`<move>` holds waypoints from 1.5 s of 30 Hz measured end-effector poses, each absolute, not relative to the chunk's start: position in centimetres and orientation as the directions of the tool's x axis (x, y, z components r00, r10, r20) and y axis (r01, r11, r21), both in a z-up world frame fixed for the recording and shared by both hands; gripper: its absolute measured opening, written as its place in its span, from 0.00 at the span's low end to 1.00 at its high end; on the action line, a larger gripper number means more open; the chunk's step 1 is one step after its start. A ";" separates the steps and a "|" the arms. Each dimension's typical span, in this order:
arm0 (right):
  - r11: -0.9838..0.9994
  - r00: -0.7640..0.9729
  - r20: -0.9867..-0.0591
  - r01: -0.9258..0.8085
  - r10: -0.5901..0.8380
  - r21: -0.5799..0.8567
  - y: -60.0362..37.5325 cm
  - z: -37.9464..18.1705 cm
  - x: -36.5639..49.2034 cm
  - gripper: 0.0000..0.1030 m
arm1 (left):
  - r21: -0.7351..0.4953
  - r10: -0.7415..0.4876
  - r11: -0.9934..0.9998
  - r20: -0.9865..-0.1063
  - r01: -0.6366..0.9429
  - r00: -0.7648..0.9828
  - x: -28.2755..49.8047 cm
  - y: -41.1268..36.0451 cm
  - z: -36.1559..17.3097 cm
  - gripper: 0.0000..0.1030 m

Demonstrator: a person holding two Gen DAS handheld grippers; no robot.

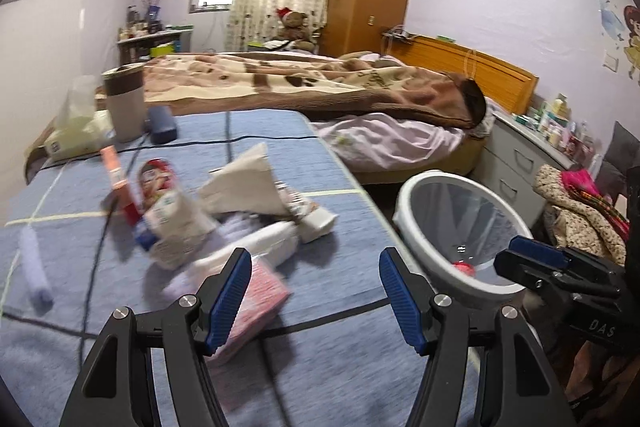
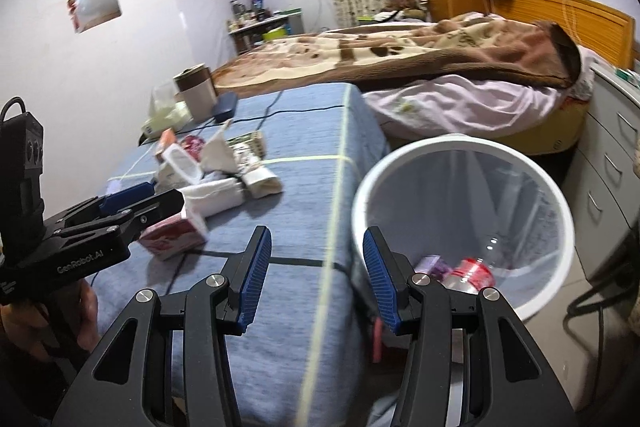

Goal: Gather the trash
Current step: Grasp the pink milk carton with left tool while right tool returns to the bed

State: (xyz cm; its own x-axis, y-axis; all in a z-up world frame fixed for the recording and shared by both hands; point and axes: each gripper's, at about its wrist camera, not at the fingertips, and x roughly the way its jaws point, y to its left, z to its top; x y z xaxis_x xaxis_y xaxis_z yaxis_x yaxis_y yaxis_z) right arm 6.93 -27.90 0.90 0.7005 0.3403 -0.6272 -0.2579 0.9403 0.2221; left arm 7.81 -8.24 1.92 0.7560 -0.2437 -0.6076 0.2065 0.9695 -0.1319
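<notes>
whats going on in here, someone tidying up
A person with a gripper in each hand is clearing litter off a blue-covered table into a white bin beside it. Both the left gripper and the right gripper are empty, jaws apart. A plastic bottle already lies in the bin. A pink box, crumpled paper and wrappers remain on the table.
</notes>
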 end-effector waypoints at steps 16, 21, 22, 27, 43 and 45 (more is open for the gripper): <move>0.917 0.661 -0.640 -0.332 0.392 0.219 -24.6 0.9 6.9 0.48 | -0.129 -0.196 0.981 -0.615 0.148 0.763 6.2 -2.8 1.1 0.64; 0.915 0.651 -0.647 -0.340 0.397 0.219 -24.1 0.7 7.0 0.48 | -0.143 -0.231 0.973 -0.632 0.181 0.739 7.3 -2.5 0.3 0.64; 0.914 0.649 -0.649 -0.340 0.397 0.219 -24.0 0.7 7.1 0.48 | -0.144 -0.239 0.971 -0.636 0.191 0.734 7.5 -2.6 0.2 0.64; 0.913 0.639 -0.657 -0.341 0.399 0.223 -23.8 0.4 7.4 0.48 | -0.131 -0.278 0.957 -0.661 0.257 0.698 8.4 -3.4 -1.0 0.64; 0.913 0.638 -0.657 -0.339 0.401 0.227 -23.7 0.7 7.2 0.48 | -0.078 -0.269 0.951 -0.684 0.299 0.678 8.0 -4.6 -2.4 0.42; 0.912 0.636 -0.657 -0.342 0.403 0.228 -23.5 0.7 7.3 0.48 | -0.077 -0.269 0.952 -0.674 0.297 0.688 7.3 -4.5 -2.0 0.42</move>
